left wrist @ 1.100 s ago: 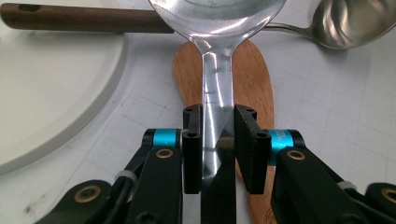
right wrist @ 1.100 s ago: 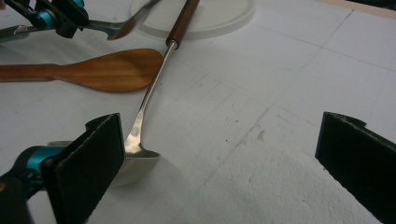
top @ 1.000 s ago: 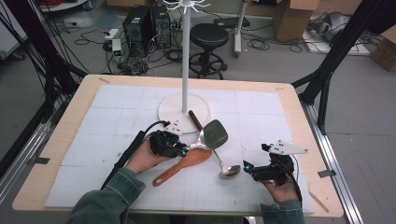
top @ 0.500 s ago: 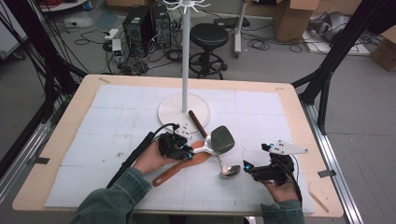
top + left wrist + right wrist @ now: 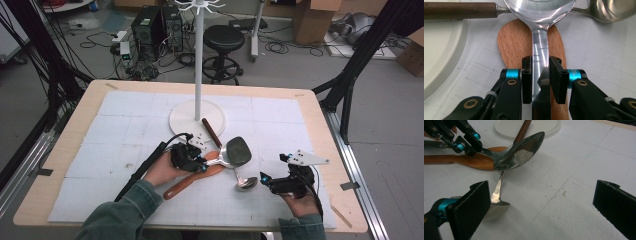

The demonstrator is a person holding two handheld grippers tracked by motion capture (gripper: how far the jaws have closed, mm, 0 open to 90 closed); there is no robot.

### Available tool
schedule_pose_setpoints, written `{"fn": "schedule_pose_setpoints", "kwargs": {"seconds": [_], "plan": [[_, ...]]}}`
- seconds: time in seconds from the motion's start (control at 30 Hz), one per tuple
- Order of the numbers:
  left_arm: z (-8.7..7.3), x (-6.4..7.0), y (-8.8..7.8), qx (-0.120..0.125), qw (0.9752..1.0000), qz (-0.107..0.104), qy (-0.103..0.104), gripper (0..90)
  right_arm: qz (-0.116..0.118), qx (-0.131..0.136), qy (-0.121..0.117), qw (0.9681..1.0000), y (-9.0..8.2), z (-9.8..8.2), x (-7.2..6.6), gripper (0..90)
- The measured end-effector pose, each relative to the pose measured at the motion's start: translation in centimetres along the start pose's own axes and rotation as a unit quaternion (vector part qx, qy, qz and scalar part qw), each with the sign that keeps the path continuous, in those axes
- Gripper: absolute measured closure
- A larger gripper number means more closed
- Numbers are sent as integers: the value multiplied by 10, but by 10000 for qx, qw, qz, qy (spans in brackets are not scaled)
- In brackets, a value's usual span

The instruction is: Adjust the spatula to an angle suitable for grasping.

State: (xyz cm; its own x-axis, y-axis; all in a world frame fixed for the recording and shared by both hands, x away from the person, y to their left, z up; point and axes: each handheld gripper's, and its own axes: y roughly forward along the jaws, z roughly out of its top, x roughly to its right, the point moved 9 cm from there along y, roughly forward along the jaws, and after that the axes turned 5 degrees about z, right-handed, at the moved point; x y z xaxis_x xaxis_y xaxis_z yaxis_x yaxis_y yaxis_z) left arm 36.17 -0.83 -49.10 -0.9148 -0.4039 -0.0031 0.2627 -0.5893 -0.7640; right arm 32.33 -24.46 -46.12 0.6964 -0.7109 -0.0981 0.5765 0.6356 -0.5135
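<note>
White gridded table mat (image 5: 125,150): left gripper (image 5: 540,72) clamps the shiny steel serving spoon's (image 5: 540,15) handle above a wooden spatula (image 5: 514,42); right gripper (image 5: 541,202) gapes apart nearby

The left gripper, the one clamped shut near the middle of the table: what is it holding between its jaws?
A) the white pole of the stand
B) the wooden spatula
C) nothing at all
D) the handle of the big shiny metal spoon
D: in the left gripper view the left gripper has both pads pressed on the metal spoon's handle, with the wooden spatula lying underneath on the table.
</note>
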Motion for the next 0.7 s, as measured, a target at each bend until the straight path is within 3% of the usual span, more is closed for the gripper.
{"fn": "schedule_pose_setpoints", "kwargs": {"seconds": [0.3, 0.57, 0.7], "plan": [[-3, 0, 3, -102, 9999, 51, 34, 736, 17, -6, -17, 10000, 0, 0, 0, 5], [-1, -1, -2, 8, 10000, 47, -20, 729, 27, -12, -34, 10000, 0, 0, 0, 5], [0, -2, -9, 62, 10000, 31, -25, 685, 19, -7, -34, 10000, 0, 0, 0, 5]]}}
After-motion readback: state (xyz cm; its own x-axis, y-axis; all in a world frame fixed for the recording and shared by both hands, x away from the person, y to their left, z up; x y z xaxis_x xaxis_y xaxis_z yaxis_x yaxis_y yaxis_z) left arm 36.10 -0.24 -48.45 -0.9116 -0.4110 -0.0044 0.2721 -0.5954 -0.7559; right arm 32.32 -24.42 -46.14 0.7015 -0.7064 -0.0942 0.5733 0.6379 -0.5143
